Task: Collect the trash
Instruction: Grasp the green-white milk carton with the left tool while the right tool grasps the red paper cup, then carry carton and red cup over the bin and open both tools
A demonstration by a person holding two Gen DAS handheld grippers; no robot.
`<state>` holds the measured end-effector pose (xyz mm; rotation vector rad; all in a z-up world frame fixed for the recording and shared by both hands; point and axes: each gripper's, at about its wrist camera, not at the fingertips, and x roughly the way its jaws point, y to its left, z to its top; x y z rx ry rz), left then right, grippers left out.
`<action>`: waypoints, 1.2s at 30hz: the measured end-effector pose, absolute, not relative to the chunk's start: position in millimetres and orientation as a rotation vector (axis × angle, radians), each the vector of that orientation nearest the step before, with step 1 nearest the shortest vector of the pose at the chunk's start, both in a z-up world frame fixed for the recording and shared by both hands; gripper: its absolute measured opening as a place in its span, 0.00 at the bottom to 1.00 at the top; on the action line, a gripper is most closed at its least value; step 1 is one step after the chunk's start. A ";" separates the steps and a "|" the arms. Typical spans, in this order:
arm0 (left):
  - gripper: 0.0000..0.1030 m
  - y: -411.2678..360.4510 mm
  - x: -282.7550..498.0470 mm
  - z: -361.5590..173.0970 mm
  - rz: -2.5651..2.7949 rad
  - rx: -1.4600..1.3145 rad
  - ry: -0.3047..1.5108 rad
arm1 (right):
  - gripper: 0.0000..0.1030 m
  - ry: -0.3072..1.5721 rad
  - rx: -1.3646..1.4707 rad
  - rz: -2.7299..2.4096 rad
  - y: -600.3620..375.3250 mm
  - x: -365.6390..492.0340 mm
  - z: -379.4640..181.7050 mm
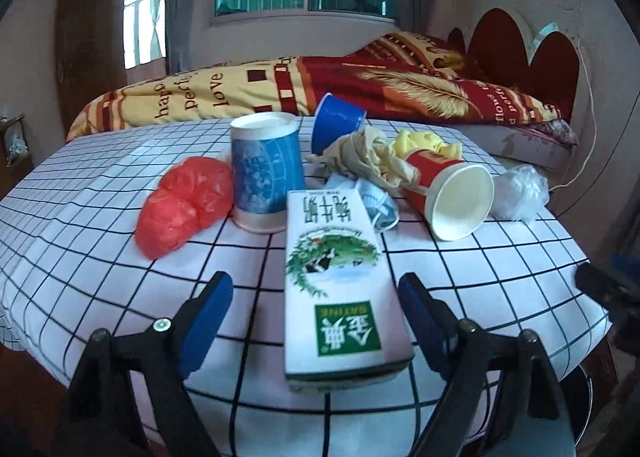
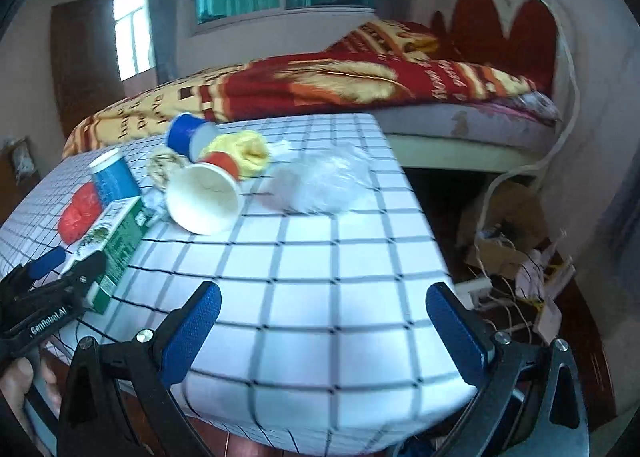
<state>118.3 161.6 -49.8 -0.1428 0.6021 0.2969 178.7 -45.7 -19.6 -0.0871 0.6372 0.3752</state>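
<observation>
The left gripper (image 1: 316, 317) stands wide apart, its blue pads either side of the carton (image 1: 340, 285) but not touching it. The right gripper (image 2: 324, 333) is also spread, holding nothing, over bare cloth at the near right of the table (image 2: 304, 289).

Step in hand, by judgement: taking the carton with the left gripper. The carton lies flat, long axis running near to far, near end overhanging toward the gripper. To do it well, the pads should close squarely on the two long side faces, low enough that the box cannot pivot. Closing force should be moderate; an empty carton will likely crush and slip. The far end sits just beside the blue-patterned cup (image 1: 266, 173) and crumpled paper (image 1: 378, 205), so a straight lift is safer than a drag.

Condition of the carton: white box, green label patch at the near end, a printed meadow scene mid-face, dark characters at the far end. Edges appear intact; whether it is empty cannot be told.

Other trash on the table, further back: red bag (image 1: 182, 205) at left, a blue cup (image 1: 336, 121) on its side, a red cup (image 1: 452, 193) on its side with mouth toward the camera, yellow and tan wads behind it, and a clear bag (image 1: 518, 193) at right. No bin shows in either view.
</observation>
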 end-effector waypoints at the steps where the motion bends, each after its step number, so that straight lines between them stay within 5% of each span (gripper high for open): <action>1: 0.79 161.3 122.8 -49.9 0.293 -0.143 0.606 | 1.00 0.648 -0.096 0.389 -36.3 184.4 -19.6; 7: 0.68 171.4 136.9 -57.6 0.248 -0.171 0.639 | 0.98 0.698 -0.122 0.446 6.1 221.6 -22.9; 11: 0.55 181.4 139.8 -62.9 0.210 -0.224 0.653 | 0.70 0.725 -0.156 0.471 27.8 243.5 -25.8; 17: 0.54 187.3 139.9 -62.6 0.176 -0.234 0.648 | 0.67 0.718 -0.191 0.490 49.7 264.6 -24.4; 22: 0.53 188.9 135.5 -57.2 0.168 -0.225 0.624 | 0.37 0.740 -0.212 0.514 60.2 275.6 -27.0; 24: 0.53 190.1 133.8 -54.2 0.162 -0.229 0.618 | 0.03 0.746 -0.216 0.519 60.5 274.5 -27.3; 36: 0.53 184.7 109.9 -36.1 0.149 -0.208 0.577 | 0.03 0.636 -0.178 0.556 28.2 219.4 3.7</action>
